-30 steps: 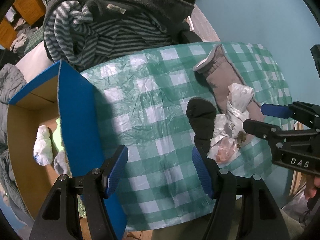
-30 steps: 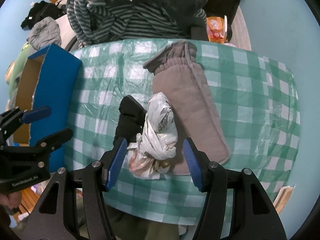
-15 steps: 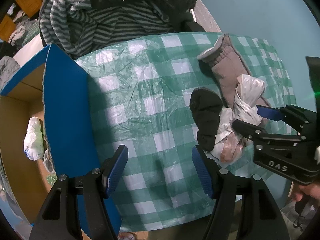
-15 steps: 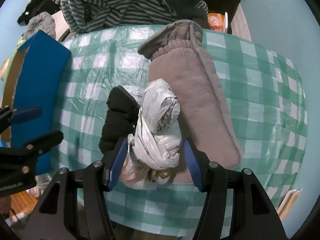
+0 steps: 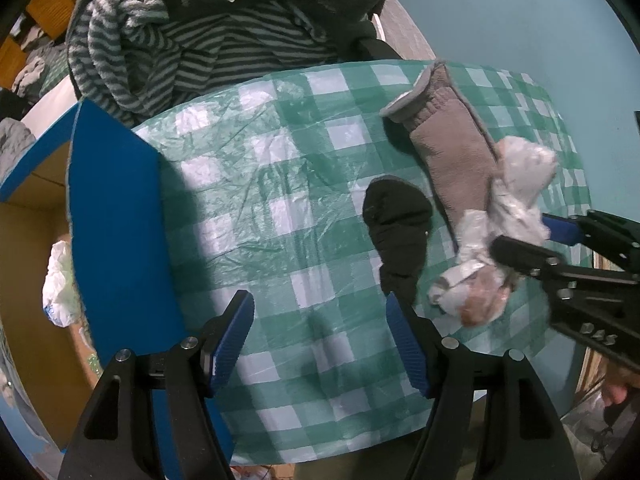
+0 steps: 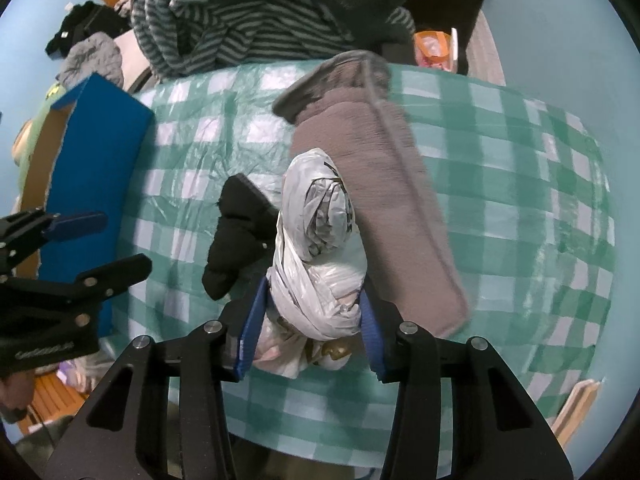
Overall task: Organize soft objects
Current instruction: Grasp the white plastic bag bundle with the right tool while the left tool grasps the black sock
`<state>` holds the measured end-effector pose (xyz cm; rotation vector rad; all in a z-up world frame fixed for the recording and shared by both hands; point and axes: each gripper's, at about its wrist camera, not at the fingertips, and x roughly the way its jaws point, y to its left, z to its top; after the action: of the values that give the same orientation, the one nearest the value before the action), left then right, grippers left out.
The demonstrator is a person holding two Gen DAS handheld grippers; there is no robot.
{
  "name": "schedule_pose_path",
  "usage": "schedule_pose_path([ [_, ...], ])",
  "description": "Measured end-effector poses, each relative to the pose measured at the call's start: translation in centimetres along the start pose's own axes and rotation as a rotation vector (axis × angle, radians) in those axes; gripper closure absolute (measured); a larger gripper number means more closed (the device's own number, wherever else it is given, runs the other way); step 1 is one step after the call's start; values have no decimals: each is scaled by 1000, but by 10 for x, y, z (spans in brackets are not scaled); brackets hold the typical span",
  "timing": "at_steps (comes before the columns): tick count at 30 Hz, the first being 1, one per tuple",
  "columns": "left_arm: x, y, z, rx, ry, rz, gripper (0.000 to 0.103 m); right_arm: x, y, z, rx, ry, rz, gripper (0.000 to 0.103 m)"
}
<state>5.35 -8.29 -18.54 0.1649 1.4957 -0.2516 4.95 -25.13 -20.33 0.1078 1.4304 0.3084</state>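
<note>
The right hand-held gripper [image 6: 310, 322] clamps the plastic bag bundle [image 6: 318, 256]; beside it, black sock [image 6: 236, 240] and brown mitt [image 6: 372, 184] remain unsorted.

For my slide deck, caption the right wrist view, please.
Right gripper closes on a knotted plastic bag between black sock and brown sock.

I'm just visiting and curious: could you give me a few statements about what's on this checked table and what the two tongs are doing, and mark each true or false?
1. The right tongs are closed around the crumpled white plastic bag. True.
2. The left tongs hold the black sock. False: they are open and hold nothing.
3. The grey-brown fleece item lies in the blue box. False: it lies on the checked tablecloth.
4. The black sock lies beside the bag. True.
5. A striped garment is piled beyond the table's far edge. True.
</note>
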Motion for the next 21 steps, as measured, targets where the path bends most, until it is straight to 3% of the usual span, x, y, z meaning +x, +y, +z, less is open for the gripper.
schedule_pose_path([
  [10, 11, -22, 14, 7, 13, -24, 29, -15, -38, -8, 43, -6, -9, 59],
  [21, 42, -38, 29, -34, 64, -20, 29, -20, -49, -11, 9, 6, 8, 59],
])
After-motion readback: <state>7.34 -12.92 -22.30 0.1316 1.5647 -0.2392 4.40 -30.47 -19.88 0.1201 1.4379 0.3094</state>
